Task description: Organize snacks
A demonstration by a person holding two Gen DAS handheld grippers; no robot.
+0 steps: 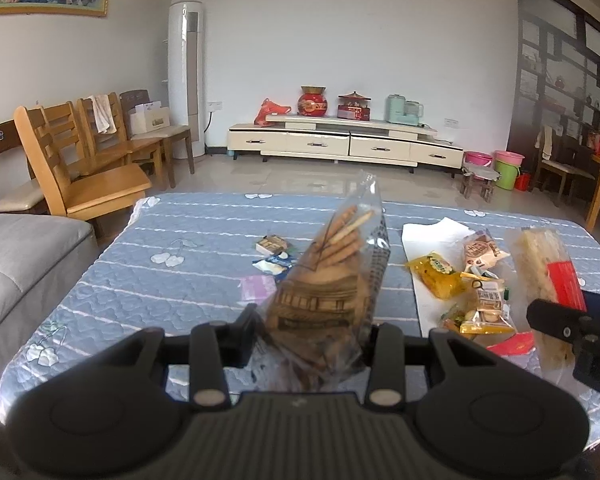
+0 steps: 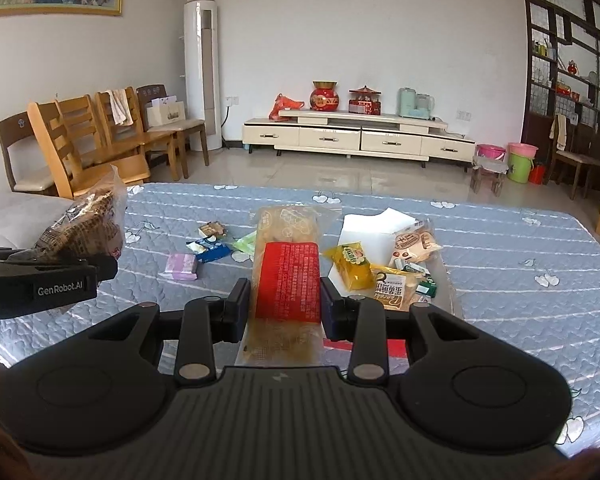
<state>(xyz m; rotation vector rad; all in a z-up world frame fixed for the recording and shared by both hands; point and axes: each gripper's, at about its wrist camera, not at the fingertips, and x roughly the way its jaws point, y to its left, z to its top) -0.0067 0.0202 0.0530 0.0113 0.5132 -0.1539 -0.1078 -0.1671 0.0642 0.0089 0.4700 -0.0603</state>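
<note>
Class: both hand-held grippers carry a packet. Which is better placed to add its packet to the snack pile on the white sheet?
Probably right: the right hand-held gripper holds the red-labelled packet beside the snack pile; the left hand-held gripper sits farther away.

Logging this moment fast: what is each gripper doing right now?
Left gripper: closed on the clear biscuit bag, lifted off the table.
Right gripper: closed on the long red-labelled snack pack.

We see a blue quilted bench cover (image 2: 480,248) with white stripes and hearts, a red-labelled tan pastry packet (image 2: 287,276), a yellow snack pack (image 2: 350,266), and a lilac packet (image 2: 183,265).
</note>
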